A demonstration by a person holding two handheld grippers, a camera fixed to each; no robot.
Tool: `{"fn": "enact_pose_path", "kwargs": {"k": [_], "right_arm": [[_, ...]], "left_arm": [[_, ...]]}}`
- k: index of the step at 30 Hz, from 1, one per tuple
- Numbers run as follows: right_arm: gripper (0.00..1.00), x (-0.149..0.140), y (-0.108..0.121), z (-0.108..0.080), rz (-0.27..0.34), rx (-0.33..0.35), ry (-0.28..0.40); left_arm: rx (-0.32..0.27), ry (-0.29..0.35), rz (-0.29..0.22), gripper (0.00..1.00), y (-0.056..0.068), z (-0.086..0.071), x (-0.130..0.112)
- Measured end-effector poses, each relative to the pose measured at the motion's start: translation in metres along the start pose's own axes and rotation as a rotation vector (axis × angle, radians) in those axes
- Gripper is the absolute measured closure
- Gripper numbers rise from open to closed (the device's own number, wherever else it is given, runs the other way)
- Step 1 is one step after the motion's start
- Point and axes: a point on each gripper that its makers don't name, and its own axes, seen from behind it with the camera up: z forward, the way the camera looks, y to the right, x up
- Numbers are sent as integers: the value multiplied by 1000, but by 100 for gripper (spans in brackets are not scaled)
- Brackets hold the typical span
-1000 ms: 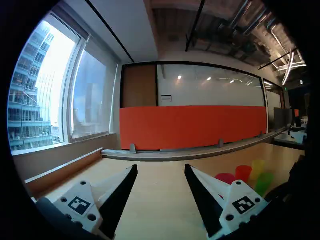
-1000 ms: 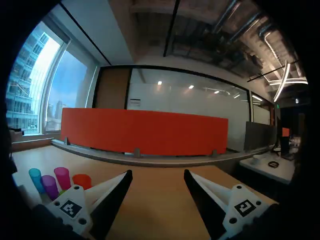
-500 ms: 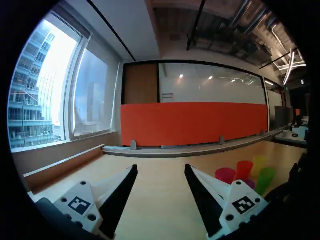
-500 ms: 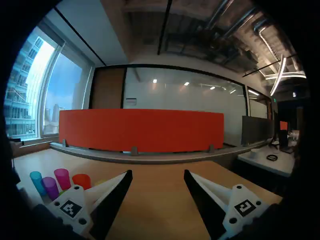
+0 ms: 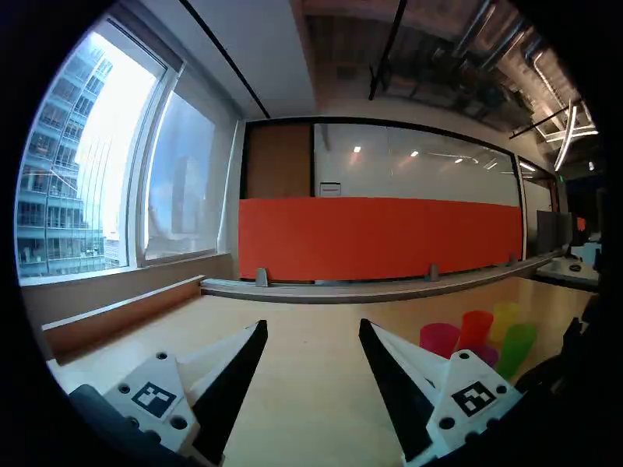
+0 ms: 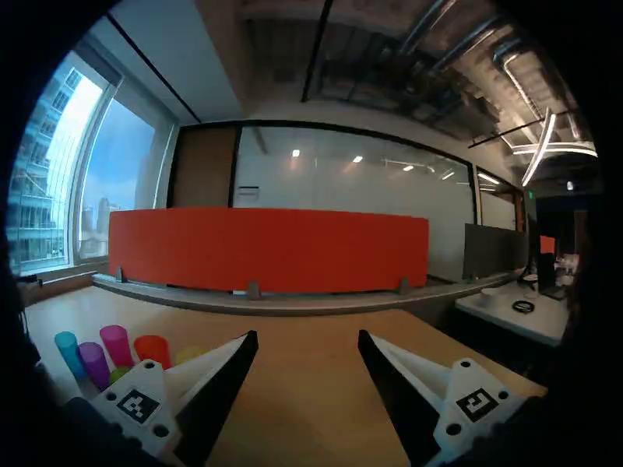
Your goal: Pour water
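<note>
My left gripper (image 5: 311,366) hangs open over the wooden table (image 5: 311,405), nothing between its fingers. Off to its right stands a cluster of plastic cups: pink (image 5: 438,339), orange (image 5: 475,328), yellow (image 5: 504,317) and green (image 5: 515,347). My right gripper (image 6: 307,373) is open too, above the same table (image 6: 311,389). At its lower left stand cups in teal (image 6: 68,350), purple (image 6: 93,363), magenta (image 6: 117,344) and orange (image 6: 151,349), with a yellow one (image 6: 187,355) partly hidden by the left finger.
An orange divider panel (image 5: 381,237) runs along the table's far edge. Large windows (image 5: 86,171) line the left side. Another desk (image 6: 506,311) with small items stands at the right in the right gripper view.
Both views have tilted slightly, so the table and cups sit a little differently in frame. Both grippers stay open and hold nothing.
</note>
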Motion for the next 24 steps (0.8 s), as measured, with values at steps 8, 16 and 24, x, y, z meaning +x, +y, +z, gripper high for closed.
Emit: {"fn": "enact_pose_path", "kwargs": {"k": [8,16,24], "right_arm": [[0,-3,0,-2,4,-3,-12],[0,-4,0,-3,2,-4,-14],[0,-6,0,-1,7,-1,-16]], "left_arm": [[2,-11,-1,13,0,0,-11],[0,-29,-11,13,1,1,-25],[-11,-41,-9,13,6,-1,-32]]}}
